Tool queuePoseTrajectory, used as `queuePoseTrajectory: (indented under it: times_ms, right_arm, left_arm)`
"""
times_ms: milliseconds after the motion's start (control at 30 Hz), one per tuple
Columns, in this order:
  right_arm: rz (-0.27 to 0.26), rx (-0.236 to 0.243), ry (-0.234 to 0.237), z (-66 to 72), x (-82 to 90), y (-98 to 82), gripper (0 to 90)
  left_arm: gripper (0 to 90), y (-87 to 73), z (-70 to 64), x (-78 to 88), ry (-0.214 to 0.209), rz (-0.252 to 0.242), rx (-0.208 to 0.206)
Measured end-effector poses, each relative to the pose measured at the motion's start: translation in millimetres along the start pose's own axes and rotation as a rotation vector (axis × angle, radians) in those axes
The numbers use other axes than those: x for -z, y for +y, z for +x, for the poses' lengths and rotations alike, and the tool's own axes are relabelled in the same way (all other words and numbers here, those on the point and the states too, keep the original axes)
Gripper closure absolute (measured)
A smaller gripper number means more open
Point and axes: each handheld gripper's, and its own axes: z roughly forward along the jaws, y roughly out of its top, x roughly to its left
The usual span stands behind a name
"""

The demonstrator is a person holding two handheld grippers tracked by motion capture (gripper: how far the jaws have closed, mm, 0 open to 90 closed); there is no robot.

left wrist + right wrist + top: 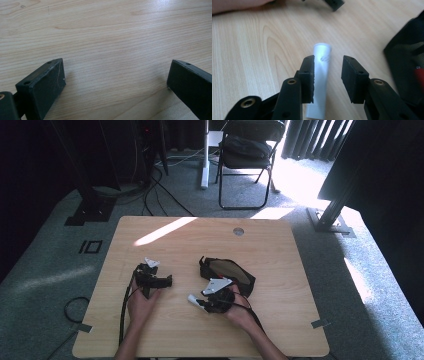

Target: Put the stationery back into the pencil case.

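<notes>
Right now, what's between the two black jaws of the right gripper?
A white tube lies on the table between them in the right gripper view, against one pad, a gap to the other.

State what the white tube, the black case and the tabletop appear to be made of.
White tube: probably plastic, smooth and matte, with a soft sheen.
Black case: seemingly fabric with a mesh or translucent panel; too blurred to be sure.
Tabletop: light wood or wood-look laminate, with visible grain lines.
</notes>
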Motion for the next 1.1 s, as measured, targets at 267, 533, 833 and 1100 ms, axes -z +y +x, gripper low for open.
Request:
queuePoseTrajectory:
  times_ms: [267,533,833,1100]
  right_arm:
    - [0.046,-0.007,0.017,2.4,-11.5,-6.7,65.4]
    - [0.074,-0.022,0.027,1.0,-16.4,-10.4,68.7]
    - [0.105,-0.03,0.034,-0.8,-21.0,-10.8,69.3]
    - [0.121,-0.004,0.029,0.7,-20.9,-9.2,70.0]
  left_arm:
    - [2.0,0.0,0.0,0.0,0.0,0.0,0.0]
    - [1.9,0.0,0.0,0.0,0.0,0.0,0.0]
    - [2.0,0.0,0.0,0.0,0.0,0.0,0.0]
    - [2.0,0.0,0.0,0.0,0.0,0.0,0.0]
